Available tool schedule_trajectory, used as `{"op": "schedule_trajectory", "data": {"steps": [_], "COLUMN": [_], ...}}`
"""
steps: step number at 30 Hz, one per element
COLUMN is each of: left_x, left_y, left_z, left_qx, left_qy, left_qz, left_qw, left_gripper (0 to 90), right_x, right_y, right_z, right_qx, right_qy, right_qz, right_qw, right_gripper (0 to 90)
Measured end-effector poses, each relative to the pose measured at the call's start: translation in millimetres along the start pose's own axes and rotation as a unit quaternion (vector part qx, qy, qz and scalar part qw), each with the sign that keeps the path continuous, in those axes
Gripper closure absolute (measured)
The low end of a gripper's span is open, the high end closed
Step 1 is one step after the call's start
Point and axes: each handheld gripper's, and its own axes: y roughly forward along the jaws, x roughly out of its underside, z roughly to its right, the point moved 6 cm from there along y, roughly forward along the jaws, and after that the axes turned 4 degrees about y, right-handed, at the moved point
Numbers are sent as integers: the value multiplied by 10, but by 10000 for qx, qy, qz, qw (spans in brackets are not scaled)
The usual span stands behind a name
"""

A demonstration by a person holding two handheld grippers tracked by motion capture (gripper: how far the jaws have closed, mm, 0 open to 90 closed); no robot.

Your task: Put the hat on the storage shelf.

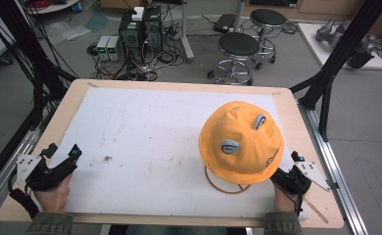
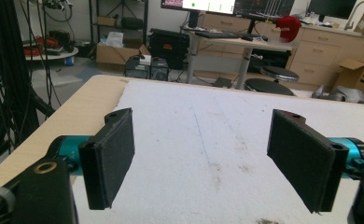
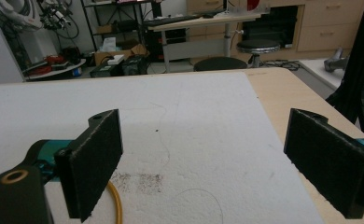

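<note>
With the orange hat perched on its wire stand at the bench's near right, both the left gripper and right gripper spread wide and empty, I'd approach the brim low and pinch gently.

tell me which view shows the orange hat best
The high view: the hat sits whole on its ring stand, by the right gripper. The right gripper view catches just an orange curve of the stand; the left gripper view looks across bare white mat.
</note>
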Motion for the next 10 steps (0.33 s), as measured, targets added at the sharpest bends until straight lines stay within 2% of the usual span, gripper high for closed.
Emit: {"op": "schedule_trajectory", "data": {"steps": [10], "left_x": [23], "left_y": [44], "left_z": [59], "left_qx": [115], "left_qy": [98], "left_qz": [-82], "left_qw": [9999], "left_gripper": [235], "right_x": [0], "right_y": [2], "right_z": [5], "right_qx": [-21], "right_qy": [-8], "right_qz": [-24], "right_qw": [10000], "right_gripper": [106]}}
